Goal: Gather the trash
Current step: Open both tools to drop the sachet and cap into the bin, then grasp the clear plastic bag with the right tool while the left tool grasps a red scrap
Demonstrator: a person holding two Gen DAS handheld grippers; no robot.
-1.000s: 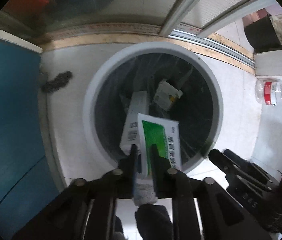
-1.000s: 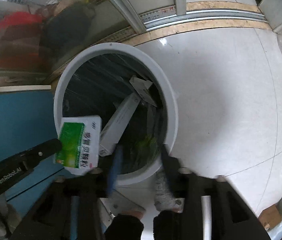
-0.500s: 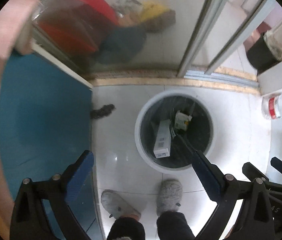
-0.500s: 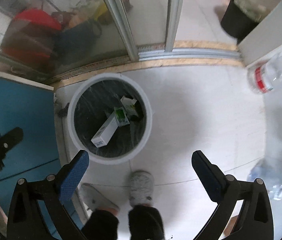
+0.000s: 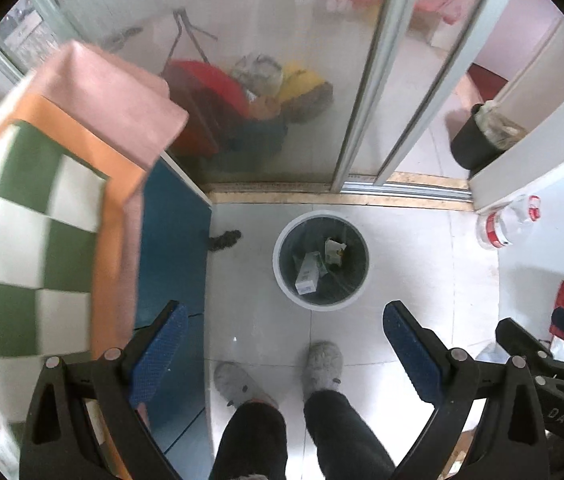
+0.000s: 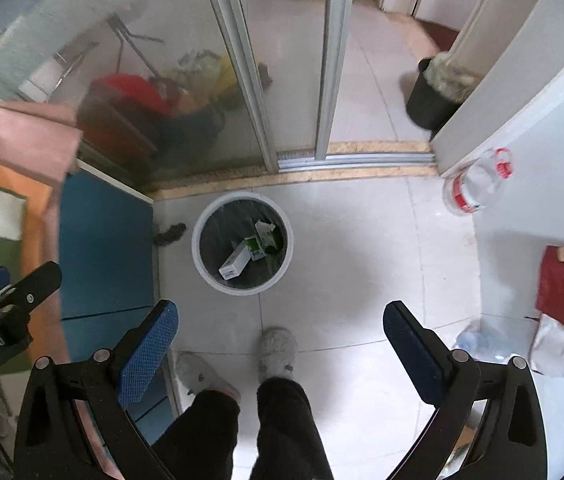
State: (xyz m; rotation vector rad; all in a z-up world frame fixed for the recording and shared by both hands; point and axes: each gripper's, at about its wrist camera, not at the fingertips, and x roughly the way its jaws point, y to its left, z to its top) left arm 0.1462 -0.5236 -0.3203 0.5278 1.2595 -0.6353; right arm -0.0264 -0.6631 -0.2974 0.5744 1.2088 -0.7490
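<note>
Looking down from the left wrist, the left gripper (image 5: 282, 354) gapes wide and empty above a round white bin (image 5: 280, 264) holding flat cardboard boxes (image 5: 308, 267) on glossy tile.

From the right wrist, the right gripper (image 6: 280, 354) stands equally wide, empty; bare floor (image 6: 361, 248) rings the bin (image 6: 289, 256).

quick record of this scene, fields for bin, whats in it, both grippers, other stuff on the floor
bin: white round bin with dark liner, upright on floor tiles by the sliding door track
contents: long white box, green-and-white box, a third small carton
left gripper: open, nothing between the jaws
right gripper: open, nothing between the jaws
floor: clear bottle with red label, on its side; black bin past the door
</note>
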